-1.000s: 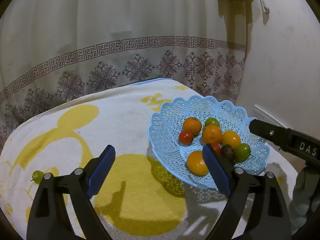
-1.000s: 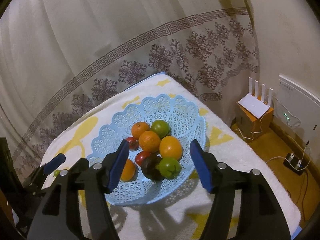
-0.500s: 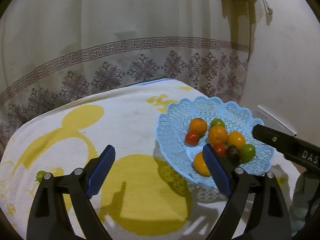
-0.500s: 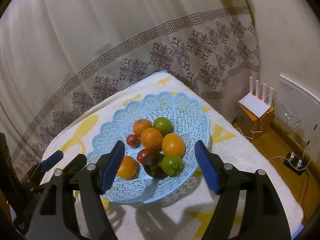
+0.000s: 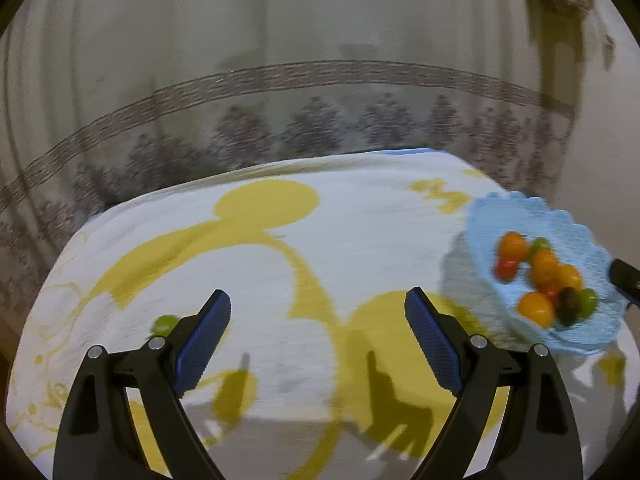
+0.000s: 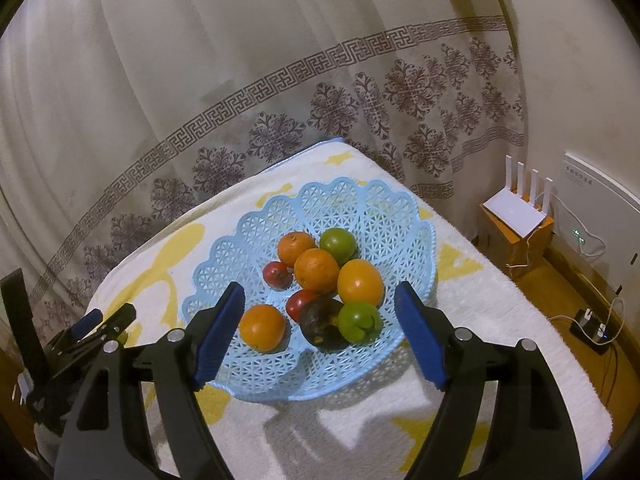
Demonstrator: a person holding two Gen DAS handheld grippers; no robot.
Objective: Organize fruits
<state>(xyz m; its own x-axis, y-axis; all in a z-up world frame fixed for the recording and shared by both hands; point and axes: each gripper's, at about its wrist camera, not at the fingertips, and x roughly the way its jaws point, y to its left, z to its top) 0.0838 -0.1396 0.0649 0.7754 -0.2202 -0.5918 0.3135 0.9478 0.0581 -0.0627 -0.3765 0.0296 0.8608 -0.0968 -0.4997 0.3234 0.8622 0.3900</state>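
Observation:
A light blue lattice basket holds several oranges, green fruits, red fruits and one dark fruit. It also shows at the right of the left wrist view. A small green fruit lies alone on the white and yellow towel, just left of my left gripper's left finger. My left gripper is open and empty above the towel. My right gripper is open and empty, hovering over the basket's near side. The left gripper also shows at the far left of the right wrist view.
A patterned curtain hangs behind the table. On the floor to the right stand a white router on a box and a power strip with cables. The towel's edges drop off on the near and right sides.
My left gripper has swung left, so the basket has slid to the right edge of its view and the lone green fruit sits near its left finger. My right gripper stays over the basket, slightly farther back.

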